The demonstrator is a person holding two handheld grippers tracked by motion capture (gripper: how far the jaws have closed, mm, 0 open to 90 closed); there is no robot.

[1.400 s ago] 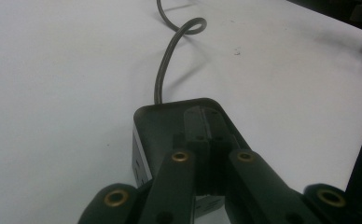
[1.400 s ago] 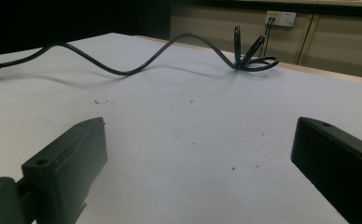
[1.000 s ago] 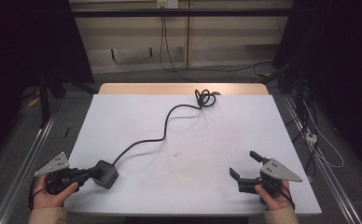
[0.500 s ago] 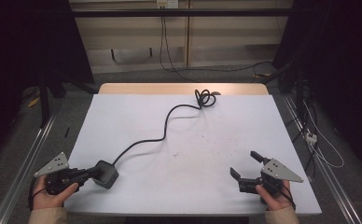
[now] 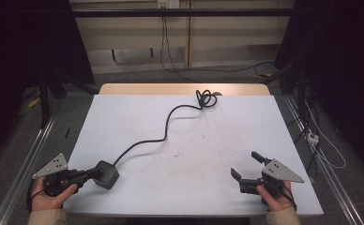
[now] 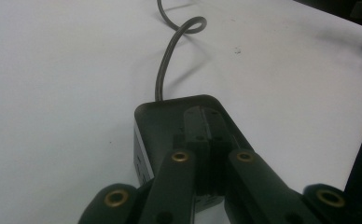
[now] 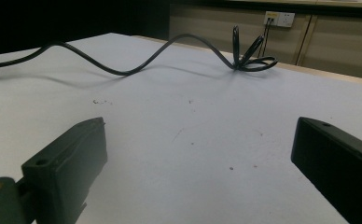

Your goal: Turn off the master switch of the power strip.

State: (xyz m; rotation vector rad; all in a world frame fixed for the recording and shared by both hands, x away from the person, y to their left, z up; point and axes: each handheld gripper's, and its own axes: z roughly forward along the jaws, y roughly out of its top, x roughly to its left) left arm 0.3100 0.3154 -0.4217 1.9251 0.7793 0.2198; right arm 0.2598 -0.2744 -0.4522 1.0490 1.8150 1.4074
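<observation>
A black power adapter box [image 5: 109, 176] lies near the front left of the white table [image 5: 227, 126]. Its black cable [image 5: 166, 123] snakes away to a coil [image 5: 207, 98] at the table's far edge. My left gripper [image 5: 94, 173] is shut, its jaws pressed together and lying over the top of the box [image 6: 163, 114]; the left gripper [image 6: 206, 116] grips nothing that I can make out. At the front right my right gripper [image 5: 246, 164] is open on bare table. In the right gripper view the right gripper [image 7: 200, 140] has nothing between its jaws, and the cable [image 7: 123, 71] and coil [image 7: 251, 58] lie far ahead.
The table's far wooden edge [image 5: 185, 89] sits just behind the coil. Metal rails [image 5: 25, 164] run along the floor on both sides. A wall socket [image 7: 281, 18] with cords sits on the back wall. Loose wires [image 5: 321, 140] lie on the floor at the right.
</observation>
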